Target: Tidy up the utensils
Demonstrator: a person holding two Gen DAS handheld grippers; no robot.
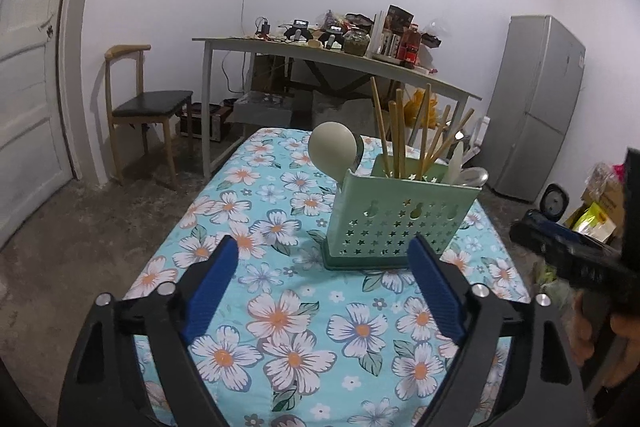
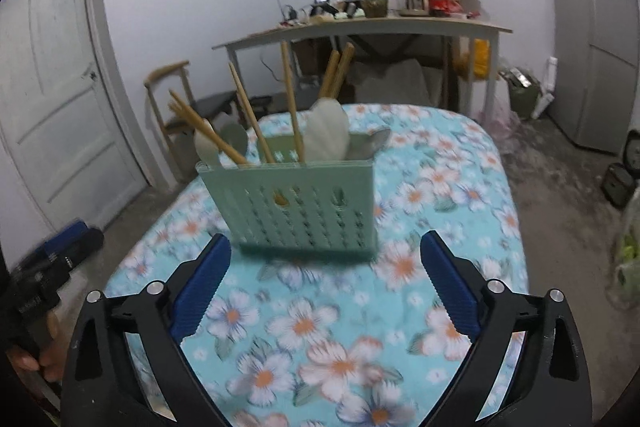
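A pale green perforated utensil holder [image 1: 394, 217] stands upright on the floral tablecloth [image 1: 280, 323]. It holds several wooden chopsticks [image 1: 396, 131], a pale round spoon [image 1: 332, 147] and a metal spoon [image 1: 474, 177]. My left gripper [image 1: 324, 255] is open and empty, a little in front of the holder. In the right wrist view the holder [image 2: 296, 209] with its chopsticks [image 2: 252, 119] and spoons [image 2: 326, 131] stands ahead of my right gripper [image 2: 326, 251], which is open and empty. The right gripper also shows at the right edge of the left wrist view [image 1: 576, 251].
A long table [image 1: 320, 55] with jars, bottles and boxes stands behind against the wall. A wooden chair [image 1: 144, 107] is at the left by a white door [image 1: 24, 87]. A grey fridge [image 1: 536, 107] stands at the right. Bags lie on the floor at the right [image 1: 596, 211].
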